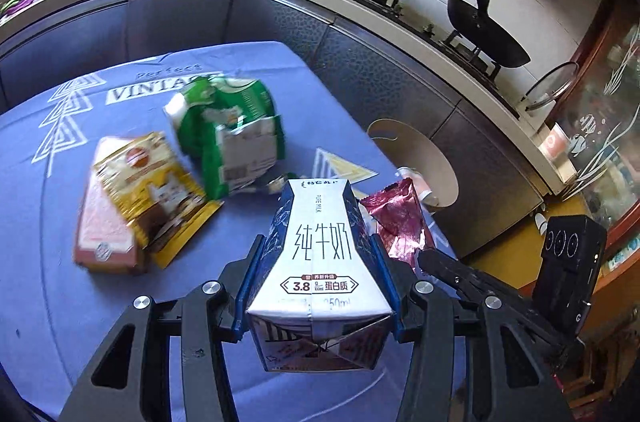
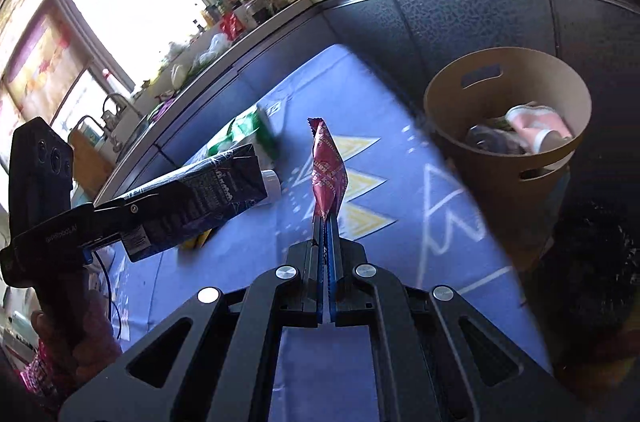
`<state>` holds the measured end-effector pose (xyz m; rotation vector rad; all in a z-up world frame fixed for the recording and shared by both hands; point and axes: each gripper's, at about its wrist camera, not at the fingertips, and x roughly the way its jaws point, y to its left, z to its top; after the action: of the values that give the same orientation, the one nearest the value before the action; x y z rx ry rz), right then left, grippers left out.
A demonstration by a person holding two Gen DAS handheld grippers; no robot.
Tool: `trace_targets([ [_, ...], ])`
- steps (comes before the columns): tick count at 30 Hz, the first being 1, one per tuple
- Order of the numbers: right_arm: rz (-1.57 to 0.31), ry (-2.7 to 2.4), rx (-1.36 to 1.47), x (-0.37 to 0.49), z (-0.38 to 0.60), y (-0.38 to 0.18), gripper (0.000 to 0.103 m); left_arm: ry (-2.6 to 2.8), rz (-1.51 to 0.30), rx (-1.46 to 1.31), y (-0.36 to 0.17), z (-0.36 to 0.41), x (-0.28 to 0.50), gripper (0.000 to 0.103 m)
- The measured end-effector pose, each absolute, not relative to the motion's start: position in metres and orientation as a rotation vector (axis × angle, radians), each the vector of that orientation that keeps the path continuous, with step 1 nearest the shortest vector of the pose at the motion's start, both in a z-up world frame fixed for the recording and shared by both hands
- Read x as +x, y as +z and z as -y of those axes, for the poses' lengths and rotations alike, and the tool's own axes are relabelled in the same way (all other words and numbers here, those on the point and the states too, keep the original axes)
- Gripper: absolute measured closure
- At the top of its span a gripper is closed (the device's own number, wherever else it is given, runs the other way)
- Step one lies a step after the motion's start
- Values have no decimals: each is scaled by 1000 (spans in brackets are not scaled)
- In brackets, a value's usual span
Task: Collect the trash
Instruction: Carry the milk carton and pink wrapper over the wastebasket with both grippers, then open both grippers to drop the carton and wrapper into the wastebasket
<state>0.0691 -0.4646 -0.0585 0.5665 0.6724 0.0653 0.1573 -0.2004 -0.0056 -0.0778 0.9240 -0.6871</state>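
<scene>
Left gripper clamped on the milk carton across its side walls – light, stiff, dents easily. Right gripper pinched shut on a red foil wrapper – flimsy, slippery, held by its bottom edge. Both above the blue tablecloth, brown bin near.

We see a table under a blue printed tablecloth. On it lie a crushed green carton, a yellow cat-print pouch and a pink box beneath that pouch.
</scene>
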Motion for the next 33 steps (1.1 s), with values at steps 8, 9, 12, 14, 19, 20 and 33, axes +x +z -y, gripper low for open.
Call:
trace_targets([
  [8, -596, -126, 640, 92, 565, -58, 101, -841, -925, -47, 4, 338, 206, 52],
  [9, -597, -141, 644, 95, 574, -60, 101, -857, -932, -44, 2, 355, 213, 52],
  [12, -614, -185, 651, 112, 600, -70, 94, -876, -953, -33, -8, 398, 232, 52],
  [14, -630, -204, 680, 121, 611, -78, 51, -876, -978, -32, -19, 422, 246, 49],
  [19, -583, -226, 705, 105, 614, -85, 49, -789, -1049, -21, -45, 439, 268, 24],
  [20, -580, -222, 717, 103, 614, -86, 49, -791, -1052, -30, -45, 435, 267, 24],
  [33, -615, -82, 781, 69, 544, -92, 49, -725, -928, 66, -33, 325, 186, 24],
])
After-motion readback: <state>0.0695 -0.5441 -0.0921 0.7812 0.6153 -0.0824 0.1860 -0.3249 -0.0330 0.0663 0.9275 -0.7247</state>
